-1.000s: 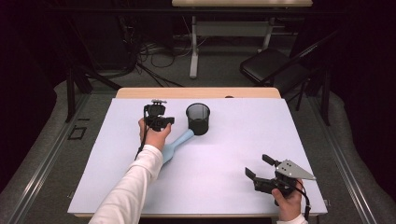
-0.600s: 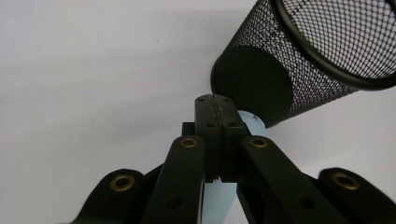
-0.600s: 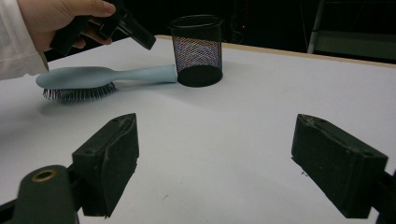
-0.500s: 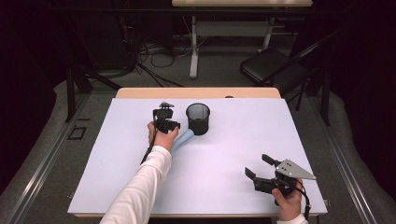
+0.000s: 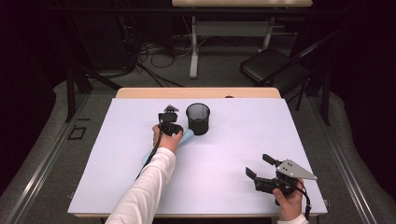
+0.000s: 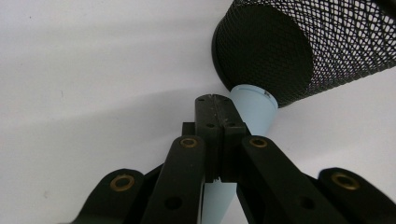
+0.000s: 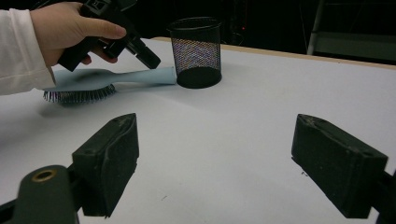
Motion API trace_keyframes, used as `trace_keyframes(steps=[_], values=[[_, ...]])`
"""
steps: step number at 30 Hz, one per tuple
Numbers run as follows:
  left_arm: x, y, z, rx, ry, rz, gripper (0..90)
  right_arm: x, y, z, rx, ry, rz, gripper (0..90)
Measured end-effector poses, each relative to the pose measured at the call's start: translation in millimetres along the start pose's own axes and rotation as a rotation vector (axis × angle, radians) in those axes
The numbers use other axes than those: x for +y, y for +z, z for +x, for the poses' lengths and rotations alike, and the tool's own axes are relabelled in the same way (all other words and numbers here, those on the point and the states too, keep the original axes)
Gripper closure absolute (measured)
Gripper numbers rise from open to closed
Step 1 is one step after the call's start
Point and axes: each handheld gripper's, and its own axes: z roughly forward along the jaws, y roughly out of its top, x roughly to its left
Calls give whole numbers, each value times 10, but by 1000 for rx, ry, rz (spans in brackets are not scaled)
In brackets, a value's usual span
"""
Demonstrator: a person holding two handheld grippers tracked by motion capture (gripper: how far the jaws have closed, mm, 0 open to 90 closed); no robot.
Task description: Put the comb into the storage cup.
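Jaws of the left gripper [image 6: 215,105] are sitting pressed together, nothing between them, directly above the handle of the pale blue hairbrush [image 7: 100,80]. This brush is lying flat on the table [image 5: 233,140], bristles down, its long axis running from the head under the left hand [image 5: 166,139] to the handle tip, which is touching the foot of the upright mesh cup [image 5: 198,118]. Inside, the cup is looking empty. Well apart, the right gripper [image 5: 258,166] is resting spread and empty.
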Motion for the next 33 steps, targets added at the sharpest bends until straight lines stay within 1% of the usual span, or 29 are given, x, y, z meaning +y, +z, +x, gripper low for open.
trace_keyframes(steps=[2, 14, 17, 18, 19, 21, 22, 25, 28, 33], values=[[-3, 0, -3, -6, 4, 2, 900, -2, 0, -2, -1, 6, -2, 146], [-2, 45, -42, -1, 15, 28, 900, -1, 6, -6, 0, 0, -1, 146], [-12, 66, -56, -2, 22, 43, 900, -2, 5, -7, -1, 4, -1, 146], [-21, 79, -73, -9, 28, 55, 900, -3, 6, -9, 0, 4, 0, 146], [-21, 79, -73, -9, 28, 55, 900, -3, 6, -9, 0, 4, 0, 146], [-42, 90, -116, -24, 42, 72, 900, -2, 2, -9, -1, 7, -1, 146], [-42, 90, -116, -24, 42, 72, 900, -2, 2, -9, -1, 7, -1, 146], [-77, 82, -179, -41, 71, 92, 900, -1, -3, -11, -2, 8, 0, 146], [-121, 61, -252, -68, 100, 103, 900, -2, -2, -11, -1, 12, -1, 146], [-177, 38, -346, -77, 137, 119, 900, -1, -3, -9, -1, 13, -1, 146]])
